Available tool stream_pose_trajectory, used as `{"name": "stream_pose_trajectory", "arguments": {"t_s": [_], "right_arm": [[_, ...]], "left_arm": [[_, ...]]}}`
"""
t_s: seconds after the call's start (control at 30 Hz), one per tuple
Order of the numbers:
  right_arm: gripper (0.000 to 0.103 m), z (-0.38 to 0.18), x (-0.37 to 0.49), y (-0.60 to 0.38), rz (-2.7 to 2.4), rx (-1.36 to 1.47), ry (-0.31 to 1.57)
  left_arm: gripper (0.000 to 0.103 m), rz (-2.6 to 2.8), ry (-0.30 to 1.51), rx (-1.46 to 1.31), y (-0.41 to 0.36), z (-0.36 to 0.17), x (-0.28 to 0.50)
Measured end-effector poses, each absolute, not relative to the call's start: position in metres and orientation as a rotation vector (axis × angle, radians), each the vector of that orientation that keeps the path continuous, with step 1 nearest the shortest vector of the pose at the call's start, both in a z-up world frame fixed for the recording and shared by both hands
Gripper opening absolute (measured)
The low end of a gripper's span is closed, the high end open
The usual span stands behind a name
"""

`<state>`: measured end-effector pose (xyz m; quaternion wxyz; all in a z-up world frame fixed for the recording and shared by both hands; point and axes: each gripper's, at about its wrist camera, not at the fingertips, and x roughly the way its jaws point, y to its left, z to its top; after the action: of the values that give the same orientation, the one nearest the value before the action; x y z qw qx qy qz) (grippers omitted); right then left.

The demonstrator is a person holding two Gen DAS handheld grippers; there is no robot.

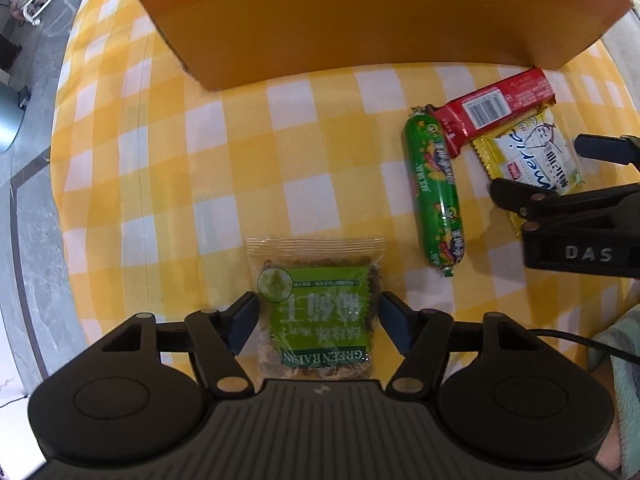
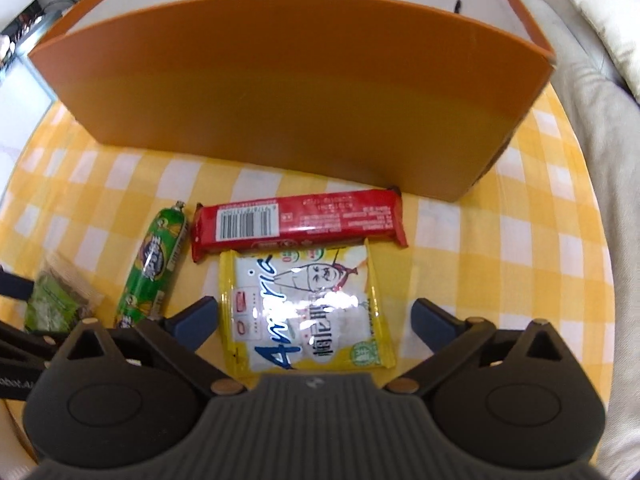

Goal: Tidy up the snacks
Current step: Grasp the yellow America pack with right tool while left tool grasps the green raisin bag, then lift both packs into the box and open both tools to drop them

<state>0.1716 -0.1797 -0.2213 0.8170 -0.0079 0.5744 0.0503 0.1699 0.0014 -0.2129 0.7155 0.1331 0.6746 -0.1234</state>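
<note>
The raisin bag (image 1: 316, 312) lies flat on the checked cloth (image 1: 168, 184), between the fingers of the left gripper (image 1: 318, 322); its jaws are spread, the blue pads just beside the bag's edges, and I cannot tell whether they touch it. The yellow packet (image 2: 308, 312) lies flat between the fingers of the right gripper (image 2: 314, 320), whose jaws stand wide, well clear of the packet on the right side. The red bar (image 2: 298, 222) lies crosswise just behind the packet, overlapping its far edge. The green sausage (image 2: 154, 264) lies beside the bar's left end, between the packet and the raisin bag. Behind them all stands the orange box (image 2: 280, 108), open at the top, its near wall close to the red bar
</note>
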Motion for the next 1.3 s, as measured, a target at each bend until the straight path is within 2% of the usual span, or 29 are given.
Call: {"name": "stream_pose_trajectory", "arguments": {"t_s": [0.23, 0.3, 0.57, 0.73, 0.9, 1.13, 1.3], "right_arm": [[0.085, -0.221, 0.167, -0.173, 0.104, -0.049, 1.199], [0.077, -0.219, 0.165, -0.171, 0.109, -0.055, 1.188], [0.057, -0.214, 0.160, -0.171, 0.108, -0.056, 1.169], [0.055, -0.211, 0.162, -0.180, 0.108, -0.009, 1.173], [0.054, -0.208, 0.159, -0.188, 0.116, 0.041, 1.188], [0.054, -0.202, 0.152, -0.205, 0.110, 0.145, 1.216], [0.054, -0.193, 0.141, -0.212, 0.108, 0.181, 1.213]], "left_arm": [[0.072, -0.269, 1.457, 0.300, -0.008, -0.216, 0.164], [0.071, -0.267, 1.450, 0.301, -0.010, -0.216, 0.162], [0.070, -0.253, 1.441, 0.292, -0.012, -0.213, 0.162], [0.070, -0.245, 1.437, 0.268, -0.010, -0.211, 0.161], [0.061, -0.243, 1.431, 0.245, -0.007, -0.212, 0.160], [0.055, -0.234, 1.420, 0.195, -0.001, -0.205, 0.158], [0.054, -0.238, 1.401, 0.153, 0.001, -0.194, 0.154]]}}
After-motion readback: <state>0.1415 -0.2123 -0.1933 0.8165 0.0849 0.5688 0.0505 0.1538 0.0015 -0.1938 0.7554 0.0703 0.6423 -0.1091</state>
